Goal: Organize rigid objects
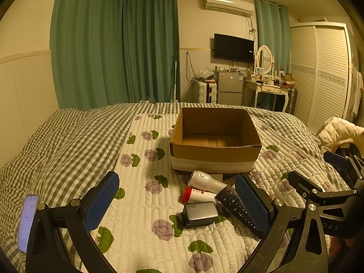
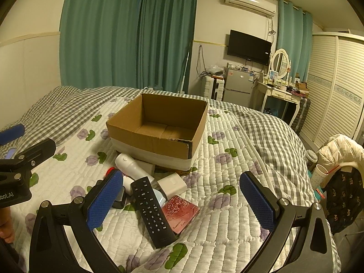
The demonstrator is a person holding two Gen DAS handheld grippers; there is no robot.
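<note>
In the left wrist view, the left gripper [image 1: 177, 207] fills the bottom of the frame with its jaws spread wide and nothing between the blue pads. Past them, at centre, an open cardboard box [image 1: 215, 154] sits on the white flowered quilt [image 1: 141, 216] spread over the bed [image 1: 56, 141]. Just in front of the box lies a small pile: a white flashlight [image 1: 204, 181], a red-capped white tube [image 1: 198, 195] below it, a grey charger block [image 1: 200, 213] marked 65W, and a black remote [image 1: 237, 204] partly hidden behind the right pad. A phone [image 1: 28, 221] stands lit at the lower left edge. The right gripper [image 1: 318, 177] shows at the right edge.

In the right wrist view, the right gripper [image 2: 180, 202] also has its jaws wide apart and holds nothing. The remote [image 2: 152, 211] lies between the pads at lower centre, overlapping a red patterned card case [image 2: 182, 213]. A white adapter [image 2: 173, 184] sits above these, the flashlight [image 2: 133, 167] rests against the box [image 2: 150, 138], and the box interior looks bare. The left gripper [image 2: 20, 159] enters at the left edge.
</note>
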